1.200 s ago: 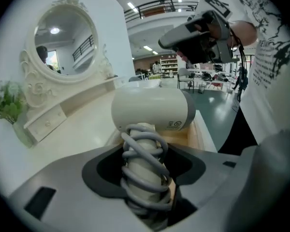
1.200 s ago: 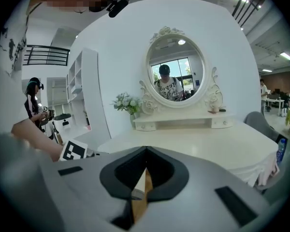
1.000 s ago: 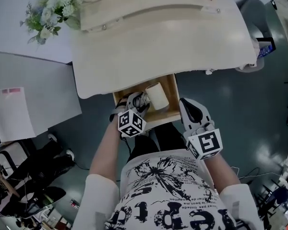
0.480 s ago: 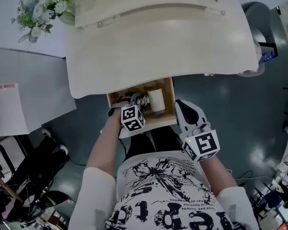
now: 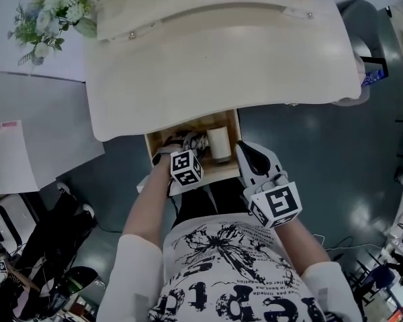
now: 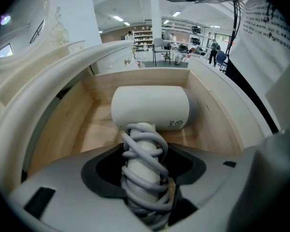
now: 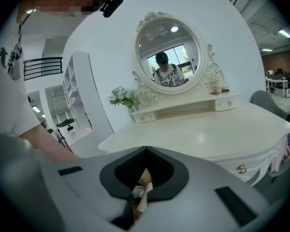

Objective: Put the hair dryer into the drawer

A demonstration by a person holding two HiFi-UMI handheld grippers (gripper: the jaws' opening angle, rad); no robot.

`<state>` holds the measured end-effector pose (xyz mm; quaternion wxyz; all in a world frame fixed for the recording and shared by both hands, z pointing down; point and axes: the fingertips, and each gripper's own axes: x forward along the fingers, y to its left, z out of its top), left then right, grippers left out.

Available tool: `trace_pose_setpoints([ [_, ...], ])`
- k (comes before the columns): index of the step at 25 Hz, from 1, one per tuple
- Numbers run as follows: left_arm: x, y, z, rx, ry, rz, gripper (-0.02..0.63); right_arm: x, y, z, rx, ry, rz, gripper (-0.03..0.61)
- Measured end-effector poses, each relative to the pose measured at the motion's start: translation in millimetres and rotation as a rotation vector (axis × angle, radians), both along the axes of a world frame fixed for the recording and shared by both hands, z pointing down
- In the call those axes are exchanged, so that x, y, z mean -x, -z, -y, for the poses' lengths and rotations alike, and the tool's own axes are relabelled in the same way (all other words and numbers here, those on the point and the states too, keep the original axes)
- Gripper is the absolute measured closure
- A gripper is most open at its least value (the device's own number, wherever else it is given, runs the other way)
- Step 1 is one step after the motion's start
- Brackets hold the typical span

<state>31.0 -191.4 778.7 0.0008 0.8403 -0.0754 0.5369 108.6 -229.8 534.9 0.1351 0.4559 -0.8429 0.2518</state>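
Observation:
A white hair dryer (image 5: 218,143) lies inside the open wooden drawer (image 5: 162,139) under the cream dressing table (image 5: 215,59). In the left gripper view its barrel (image 6: 150,108) rests crosswise on the drawer floor. Its handle (image 6: 144,170), wrapped in grey cord, runs back between my jaws. My left gripper (image 5: 188,146) (image 6: 145,163) reaches into the drawer and is shut on that handle. My right gripper (image 5: 250,156) (image 7: 142,185) hangs just off the drawer's right front corner, shut, with nothing in it. It faces the table and its oval mirror (image 7: 168,57).
The table top overhangs the back of the drawer. A flower bunch (image 5: 43,19) stands at the table's far left, and a grey chair (image 5: 363,19) stands at its right. A white cabinet (image 5: 33,133) sits left of the drawer. Dark floor lies to the right.
The hair dryer has gone down and further into the drawer with my left gripper. My right gripper has drifted left, closer to the drawer's front corner.

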Motion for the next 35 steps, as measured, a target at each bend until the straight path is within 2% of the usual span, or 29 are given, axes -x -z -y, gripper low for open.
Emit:
trace_pose_setpoints([
  [5,4.4,-5.6,1.6,-0.003,0.042,-0.013,0.354,0.3,-2.1,-0.7,0.004,-0.003,-0.02,0.569],
  [10,3.7,-5.6,4.9,-0.019,0.037,0.002,0.347,1.8,-3.3,-2.3,-0.013,0.0,-0.03,0.569],
  [16,3.4,30.6,6.0,-0.002,0.018,-0.035,0.351,5.3,6.8,-0.7,-0.016,-0.019,-0.044,0.569],
  [17,4.5,40.3,7.7,-0.019,0.021,-0.049,0.367,6.3,9.7,-0.3,-0.017,-0.024,-0.045,0.569],
  [18,5.7,51.1,9.9,-0.049,0.028,-0.066,0.421,7.5,13.0,-0.3,-0.02,-0.028,-0.045,0.569],
  [19,6.9,61.8,12.0,-0.084,0.038,-0.084,0.51,8.8,16.5,-0.8,-0.023,-0.03,-0.045,0.569],
  [20,7.9,71.7,13.0,-0.113,0.048,-0.1,0.555,10.1,19.8,-1.4,-0.027,-0.032,-0.045,0.569],
  [23,10.4,99.0,10.9,-0.149,0.076,-0.144,0.58,14.2,29.2,-3.3,-0.041,-0.036,-0.047,0.569],
  [26,16.1,134.9,12.6,-0.18,0.158,-0.208,0.591,19.4,40.1,-6.9,-0.053,-0.037,-0.044,0.569],
  [30,31.2,193.4,21.1,-0.24,0.326,-0.286,0.592,27.8,54.1,-10.7,-0.059,-0.027,-0.031,0.569],
  [35,55.8,281.5,29.7,-0.348,0.528,-0.488,0.592,41.1,82.9,-10.3,-0.138,0.011,-0.02,0.569],
])
